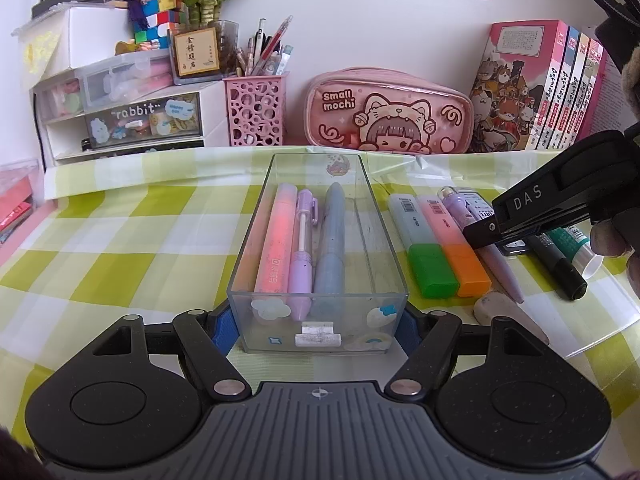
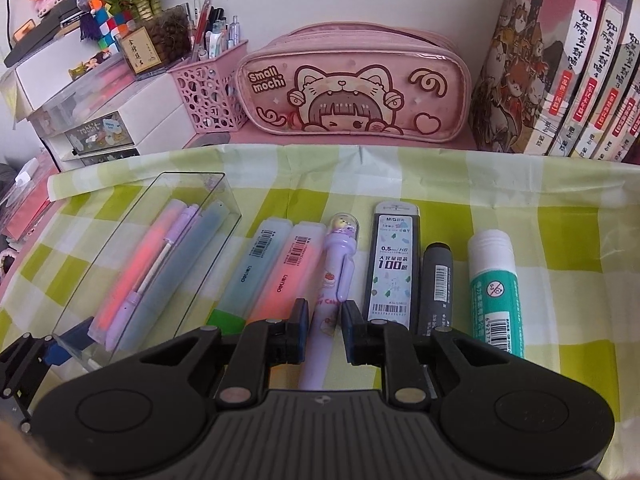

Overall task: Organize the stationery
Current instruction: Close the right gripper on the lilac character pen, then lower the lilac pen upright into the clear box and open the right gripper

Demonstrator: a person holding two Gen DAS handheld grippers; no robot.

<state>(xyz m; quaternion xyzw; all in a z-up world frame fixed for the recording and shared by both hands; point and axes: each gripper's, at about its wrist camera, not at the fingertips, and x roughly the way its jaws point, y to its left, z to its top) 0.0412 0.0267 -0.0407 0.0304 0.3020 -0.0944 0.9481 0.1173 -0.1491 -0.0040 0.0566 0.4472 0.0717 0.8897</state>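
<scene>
A clear plastic box [image 1: 380,240] [image 2: 72,292] lies on the checked cloth and holds a pink highlighter [image 1: 274,240], a purple pen [image 1: 302,256] and a blue pen [image 1: 332,240]. My left gripper [image 1: 316,328] is shut on the box's near end, one blue pad on each side. My right gripper [image 2: 325,330] is open, its fingers [image 2: 298,332] straddling a purple cartoon pen [image 2: 334,280] lying on the cloth; it shows in the left wrist view [image 1: 486,234] above that pen [image 1: 460,210].
Right of the box lie a green-capped highlighter [image 2: 244,272], an orange-capped highlighter [image 2: 290,276], a lead refill case [image 2: 394,264], a black marker [image 2: 436,284], a glue stick [image 2: 496,284] and an eraser [image 1: 496,308]. Behind stand a pink pencil case [image 2: 352,92], pen holder [image 1: 256,110], drawers [image 1: 120,120], books [image 2: 560,60].
</scene>
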